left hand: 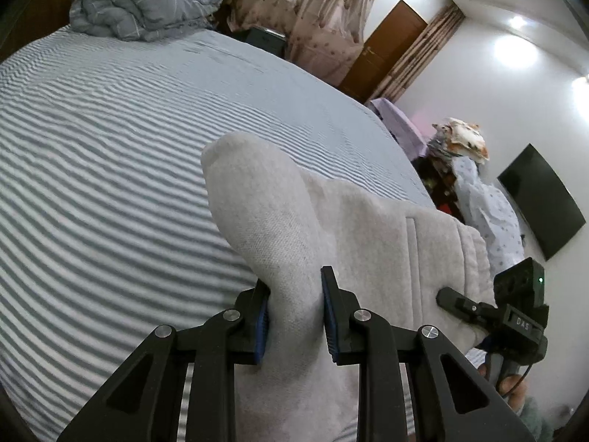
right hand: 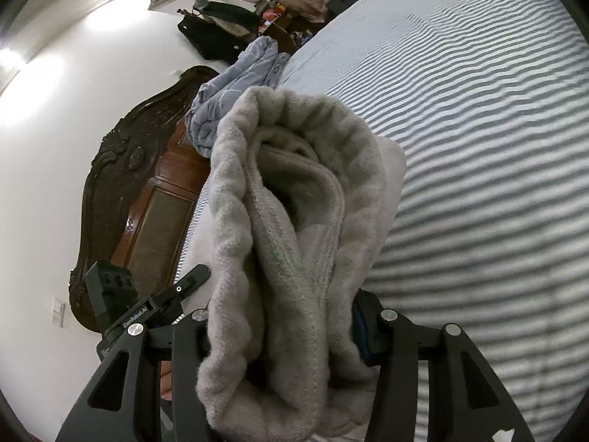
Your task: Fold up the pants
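Grey fleece pants, lifted off the striped bed and strung between two grips. On the left: left hand-held gripper pinching a narrow bunch of one leg, pads pressed into the cloth on both sides, fabric running up and away to a rounded end hanging over the stripes. Further right in the same view: right hand-held gripper biting the thick ribbed waistband edge, near the bed's right side. From the right wrist: right hand-held gripper clamped on the rolled waistband, jaws spread wide around the bulk, cloth filling the gap, left finger hidden behind it. Long axis of the pants lying left to right between the two grips, slack in the middle. Probably a carry or a lay-down coming, best done with both ends kept level. Crumpled blue quilt lying at the far end of the bed, well apart.
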The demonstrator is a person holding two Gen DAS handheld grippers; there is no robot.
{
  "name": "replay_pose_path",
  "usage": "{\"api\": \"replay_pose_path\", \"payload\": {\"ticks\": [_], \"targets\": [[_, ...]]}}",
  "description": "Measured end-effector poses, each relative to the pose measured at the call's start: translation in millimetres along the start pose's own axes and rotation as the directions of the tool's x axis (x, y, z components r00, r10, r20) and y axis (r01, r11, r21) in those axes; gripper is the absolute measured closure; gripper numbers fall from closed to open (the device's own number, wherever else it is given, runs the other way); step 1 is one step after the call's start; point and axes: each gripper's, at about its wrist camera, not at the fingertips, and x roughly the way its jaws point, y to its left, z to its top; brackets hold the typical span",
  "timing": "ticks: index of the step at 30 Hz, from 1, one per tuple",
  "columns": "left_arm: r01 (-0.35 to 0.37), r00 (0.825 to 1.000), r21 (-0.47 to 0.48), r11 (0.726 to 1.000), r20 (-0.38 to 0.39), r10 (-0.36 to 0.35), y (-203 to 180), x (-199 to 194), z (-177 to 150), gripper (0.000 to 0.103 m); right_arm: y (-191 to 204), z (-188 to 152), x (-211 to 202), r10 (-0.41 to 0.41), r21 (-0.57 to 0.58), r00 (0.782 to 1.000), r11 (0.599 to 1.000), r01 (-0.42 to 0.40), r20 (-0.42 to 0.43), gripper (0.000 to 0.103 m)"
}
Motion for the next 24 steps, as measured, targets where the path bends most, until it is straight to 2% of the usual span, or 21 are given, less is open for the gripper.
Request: {"api": "replay_pose_path", "payload": {"ticks": [7,10,13,15,17,18,19,23,24], "targets": [[-0.046,0.999,-0.062,0.997,-0.029,0.044,50,35,30,0.077,-9,22,64,-0.017,0.017,0.999,1.0,0.018,-0.051,0.058],[-0.074,0.996,-0.076,0.994,-0.049,0.07,72,50,33,0.077,-17,27,89,-0.049,0.011,0.996,0.999,0.05,-0.074,0.058],[-0.117,0.991,-0.071,0.991,-0.067,0.112,85,69,32,0.077,-27,28,107,-0.125,-0.026,0.989,0.992,0.123,-0.084,0.055],[-0.137,0.989,-0.045,0.99,-0.066,0.134,85,75,26,0.074,-35,27,110,-0.159,-0.033,0.984,0.987,0.156,-0.086,0.047],[-0.173,0.983,-0.008,0.985,-0.065,0.172,83,79,19,0.069,-45,24,112,-0.187,-0.02,0.978,0.982,0.186,-0.089,0.035],[-0.201,0.978,0.005,0.98,-0.064,0.2,82,81,17,0.061,-47,24,113,-0.2,-0.022,0.976,0.98,0.199,-0.086,0.031],[-0.23,0.971,0.025,0.973,-0.063,0.231,81,83,14,0.058,-48,21,112,-0.227,-0.037,0.971,0.974,0.225,-0.075,0.024],[-0.311,0.949,0.08,0.947,-0.037,0.314,70,84,-2,0.04,-42,7,109,-0.302,-0.092,0.953,0.95,0.298,-0.033,0.012],[-0.326,0.943,0.093,0.941,-0.032,0.33,69,83,-4,0.039,-41,7,110,-0.312,-0.098,0.95,0.946,0.308,-0.029,0.012]]}}
